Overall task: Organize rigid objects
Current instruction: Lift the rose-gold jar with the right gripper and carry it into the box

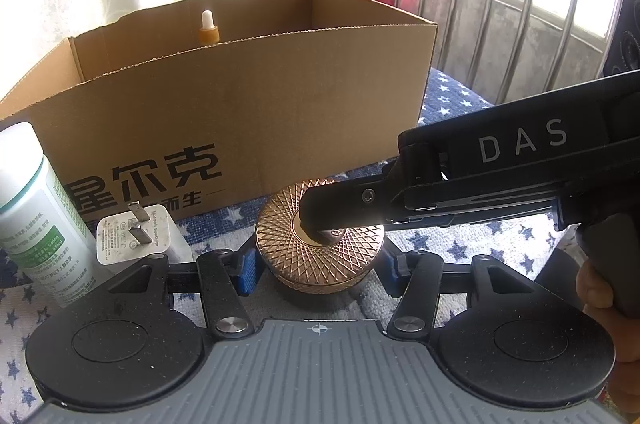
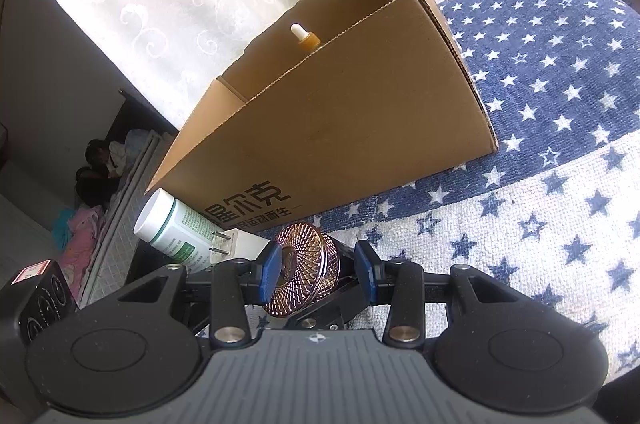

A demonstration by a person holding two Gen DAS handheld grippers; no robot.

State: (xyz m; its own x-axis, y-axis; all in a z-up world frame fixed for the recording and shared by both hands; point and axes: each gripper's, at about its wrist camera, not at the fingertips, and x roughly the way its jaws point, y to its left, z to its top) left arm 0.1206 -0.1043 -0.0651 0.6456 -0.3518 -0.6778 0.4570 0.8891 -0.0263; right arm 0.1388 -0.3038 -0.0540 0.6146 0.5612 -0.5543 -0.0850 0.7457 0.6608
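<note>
Brown corrugated cardboard box: large black Chinese characters "星尔克" on front wall, smaller line below partly hidden. Black right hand-held gripper: pale letters "DAS" on side. White-green plastic bottle, white plug adapter: print too small to read.

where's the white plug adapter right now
In the left wrist view the white plug adapter lies low on the left of the star-patterned cloth, between the white bottle and gold round case, before the cardboard box.
</note>
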